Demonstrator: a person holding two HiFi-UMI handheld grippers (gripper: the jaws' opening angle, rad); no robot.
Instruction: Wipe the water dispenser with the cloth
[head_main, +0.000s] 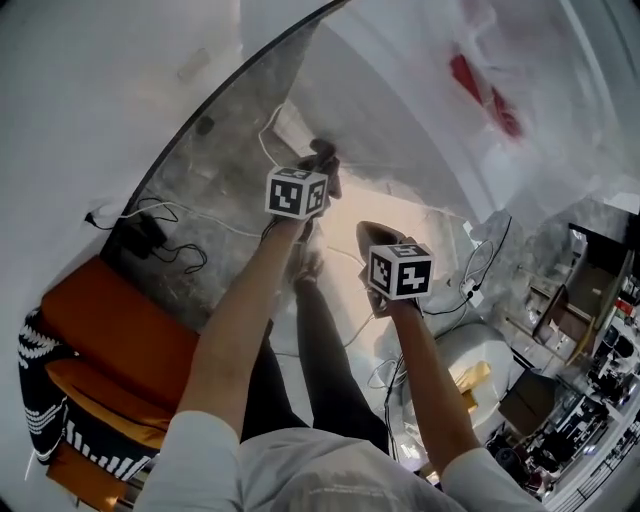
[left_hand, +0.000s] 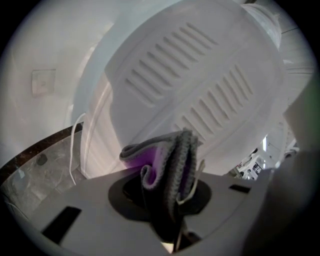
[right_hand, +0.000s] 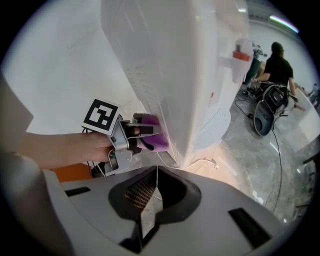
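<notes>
Head view: two arms reach toward the white water dispenser (head_main: 420, 110). The left gripper (head_main: 322, 158) is at its side panel, and the right gripper (head_main: 378, 238) hangs near it, lower.

Left gripper view: the jaws are clenched on a folded grey-and-purple cloth (left_hand: 172, 160), close to a vented panel.

Right gripper view: the jaws are pressed together and empty. The cloth touches the dispenser's edge.

Wiping appears under way. The next move likely calls for sliding the cloth along the panel under steady pressure.
</notes>
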